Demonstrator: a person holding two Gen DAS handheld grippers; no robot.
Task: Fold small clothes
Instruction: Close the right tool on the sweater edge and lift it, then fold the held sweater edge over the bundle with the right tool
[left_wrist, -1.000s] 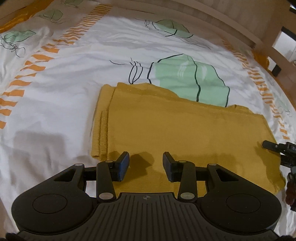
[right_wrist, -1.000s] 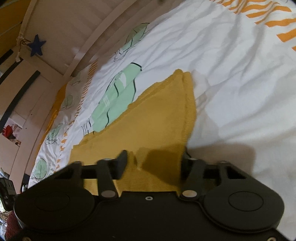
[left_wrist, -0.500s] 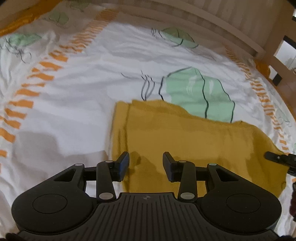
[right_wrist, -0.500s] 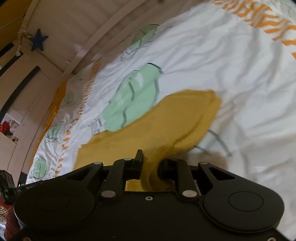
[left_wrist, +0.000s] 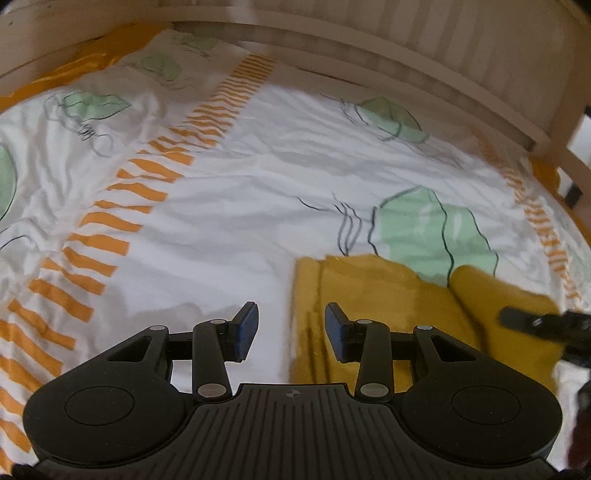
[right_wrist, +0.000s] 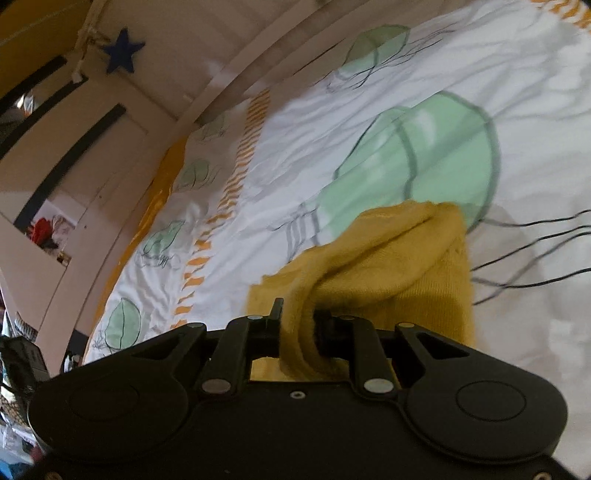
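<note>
A mustard-yellow knit garment (left_wrist: 376, 295) lies on the white bedsheet (left_wrist: 229, 229). Its right end is lifted and curled over toward the left. My right gripper (right_wrist: 299, 321) is shut on a bunched fold of that end (right_wrist: 406, 258), and the cloth hangs between its fingers. In the left wrist view the right gripper (left_wrist: 535, 323) shows at the right edge, over the raised fold. My left gripper (left_wrist: 290, 328) is open with nothing in it. It hovers over the garment's left edge, its left finger over bare sheet.
The sheet carries orange stripe bands (left_wrist: 122, 229) and green jellyfish prints (left_wrist: 424, 229). A pale wooden bed rail (left_wrist: 369, 66) runs along the far side. In the right wrist view a blue star (right_wrist: 122, 50) hangs by cupboards at the left.
My right gripper went from open around the garment's right end to shut on it, then carried that end up and leftward. My left gripper stayed open and slid left to the garment's edge.
</note>
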